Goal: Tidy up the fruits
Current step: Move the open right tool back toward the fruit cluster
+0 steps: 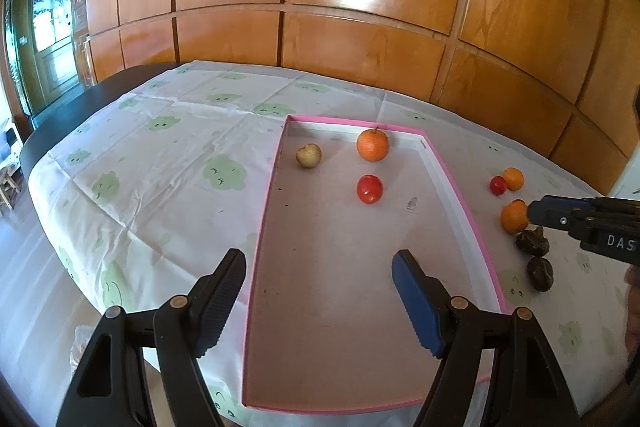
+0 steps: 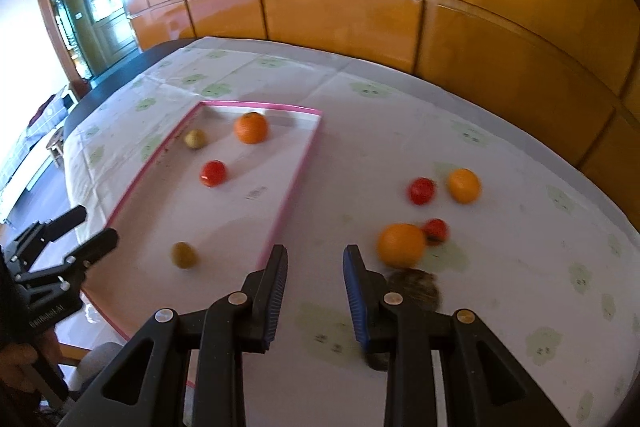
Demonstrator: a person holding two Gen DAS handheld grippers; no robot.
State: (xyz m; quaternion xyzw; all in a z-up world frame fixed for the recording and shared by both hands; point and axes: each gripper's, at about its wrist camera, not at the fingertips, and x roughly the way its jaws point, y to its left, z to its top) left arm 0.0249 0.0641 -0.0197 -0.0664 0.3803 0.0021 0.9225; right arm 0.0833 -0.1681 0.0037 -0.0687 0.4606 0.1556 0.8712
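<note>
Pink-rimmed tray [image 1: 448, 183] on worktop holds an orange [image 1: 373, 145], a red tomato [image 1: 369, 189], and a dull yellowish fruit [image 1: 308, 155]. Left hand-held gripper [image 1: 320, 301] wide, empty. Right hand-held gripper [image 2: 316, 291] narrow gap, empty, near loose orange [image 2: 401, 245].

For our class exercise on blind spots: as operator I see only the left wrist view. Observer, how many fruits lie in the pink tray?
Observer: Four. A small greenish fruit lies at the near end of the pink tray; your view misses it.
Operator: Is the right gripper holding anything?
Observer: No. The right gripper has only tablecloth between its fingers.
Operator: How many red fruits lie outside the tray?
Observer: Two. The second red fruit sits behind the nearest orange.
</note>
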